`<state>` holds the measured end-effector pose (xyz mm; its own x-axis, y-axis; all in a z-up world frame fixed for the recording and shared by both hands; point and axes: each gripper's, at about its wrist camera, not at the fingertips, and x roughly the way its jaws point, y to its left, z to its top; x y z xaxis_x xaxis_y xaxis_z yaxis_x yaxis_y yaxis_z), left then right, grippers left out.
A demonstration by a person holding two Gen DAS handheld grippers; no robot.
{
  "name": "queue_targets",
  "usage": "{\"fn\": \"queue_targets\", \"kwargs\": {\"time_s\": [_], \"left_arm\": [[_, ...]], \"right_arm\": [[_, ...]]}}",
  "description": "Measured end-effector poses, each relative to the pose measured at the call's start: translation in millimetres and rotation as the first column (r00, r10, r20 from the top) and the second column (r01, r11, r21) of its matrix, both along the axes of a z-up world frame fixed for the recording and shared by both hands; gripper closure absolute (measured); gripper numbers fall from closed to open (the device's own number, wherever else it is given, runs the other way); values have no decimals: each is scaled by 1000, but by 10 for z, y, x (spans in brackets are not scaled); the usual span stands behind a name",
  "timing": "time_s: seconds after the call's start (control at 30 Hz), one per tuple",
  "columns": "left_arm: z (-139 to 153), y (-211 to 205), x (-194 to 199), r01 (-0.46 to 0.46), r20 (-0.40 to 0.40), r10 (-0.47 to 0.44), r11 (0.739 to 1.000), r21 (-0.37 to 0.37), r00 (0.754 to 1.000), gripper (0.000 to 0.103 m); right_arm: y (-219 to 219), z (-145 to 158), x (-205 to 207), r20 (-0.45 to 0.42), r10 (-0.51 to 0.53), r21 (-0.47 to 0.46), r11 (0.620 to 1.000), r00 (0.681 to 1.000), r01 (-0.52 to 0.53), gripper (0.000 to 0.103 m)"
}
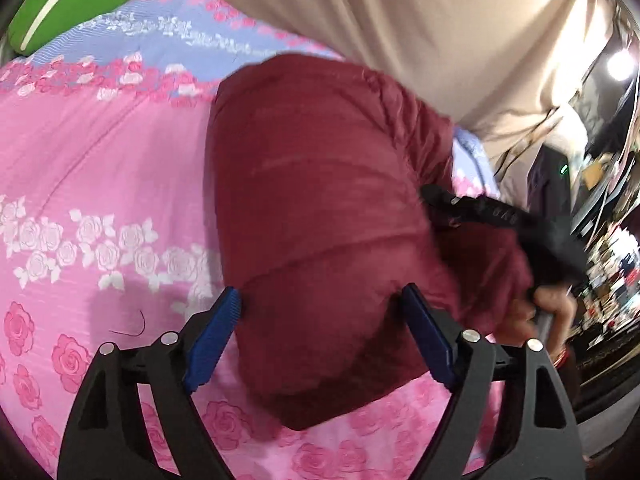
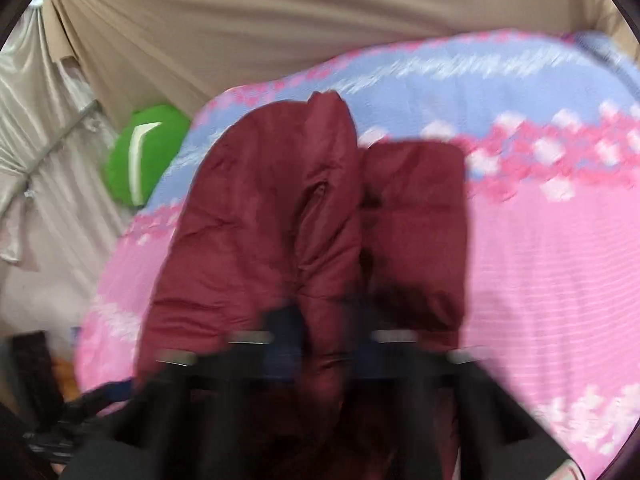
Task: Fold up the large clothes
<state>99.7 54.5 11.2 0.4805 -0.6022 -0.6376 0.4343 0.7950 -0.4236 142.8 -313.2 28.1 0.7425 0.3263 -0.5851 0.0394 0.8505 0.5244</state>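
While the left claw [image 1: 316, 320] is gaping over the jacket [image 1: 320, 200] on the bed [image 1: 100, 180], the right claw [image 2: 320, 344] is pinching a jacket fold.

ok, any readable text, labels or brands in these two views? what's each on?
Nothing reads cleanly.
Right claw: pale letters on its black body in the left wrist view, too blurred to read.
Green cushion: a white curved mark, no letters.
Maroon jacket: no label in view.
Floral bedsheet: roses only.
Shelves at far right: too small and blurred.
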Motion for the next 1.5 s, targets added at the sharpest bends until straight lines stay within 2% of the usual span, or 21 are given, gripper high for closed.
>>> {"fn": "queue_targets", "kwargs": {"time_s": [0.1,0.13,0.2,0.27,0.37,0.4,0.47,0.5,0.53,0.6,0.7,0.77,0.8,0.83,0.87,0.9,1.0,1.1,1.2,1.43,1.5], "left_arm": [[-108,-46,-24,21,10,-21,999,36,1000,23],[-148,-94,-12,39,13,-40,998,52,999,23],[-160,-269,11,71,27,-74,993,98,997,22],[-188,-399,57,89,26,-93,987,134,995,20],[-322,-460,205,119,-45,-114,985,122,992,20],[-343,-427,242,120,-56,-116,988,92,992,21],[-319,-424,217,121,-56,-116,987,102,992,21],[-309,-409,180,111,-52,-106,988,104,993,21],[-304,-392,148,106,-44,-102,989,105,994,21],[-272,-377,99,97,-31,-94,990,106,995,21],[-261,-417,120,88,-13,-88,989,119,996,19],[-271,-452,171,80,-5,-79,988,129,997,19],[-265,-469,161,75,-2,-76,988,135,997,18],[-259,-477,158,71,-2,-71,988,138,997,18],[-259,-474,180,69,-1,-70,988,139,998,17],[-261,-469,171,70,1,-71,988,139,997,16],[-250,-498,169,76,4,-78,987,139,997,12],[-262,-562,137,79,27,-84,983,166,996,9],[-290,-607,127,73,45,-83,980,185,996,9],[-326,-542,196,71,-8,-71,987,143,997,8],[-185,-475,140,49,47,-57,987,155,997,10]], "right_arm": [[-206,36,-235,86,-48,59,997,995,43,100],[-265,-2,-289,84,-70,74,995,994,64,100],[-389,-254,-330,24,-116,95,989,993,113,100],[-420,-568,-282,-32,-104,132,985,994,107,100],[-468,-595,-289,-58,-112,154,981,992,120,99],[-467,-535,-320,-63,-129,133,982,990,136,95],[-440,-332,-499,-35,-183,59,981,983,184,83],[-398,-204,-673,4,-200,35,979,980,200,80],[-348,-99,-846,44,-186,45,982,982,184,76],[-214,36,-1157,112,-130,76,990,985,122,52],[86,149,-1467,167,-50,50,998,985,42,45],[282,130,-1514,153,-50,-32,998,987,56,46],[339,108,-1493,137,-65,-65,995,988,75,51],[360,59,-1476,123,-80,-91,992,989,91,69],[335,18,-1466,115,-98,-94,990,989,109,91],[283,-62,-1468,104,-120,-50,991,987,126,96],[64,-324,-1492,52,-182,62,982,982,179,99],[16,-691,-1419,-41,-186,110,976,982,190,101],[41,-858,-1365,-66,-189,146,969,980,197,103],[-53,-855,-1343,-78,-182,180,964,980,194,100],[-75,-689,-1444,-54,-212,131,967,976,218,88]]}}
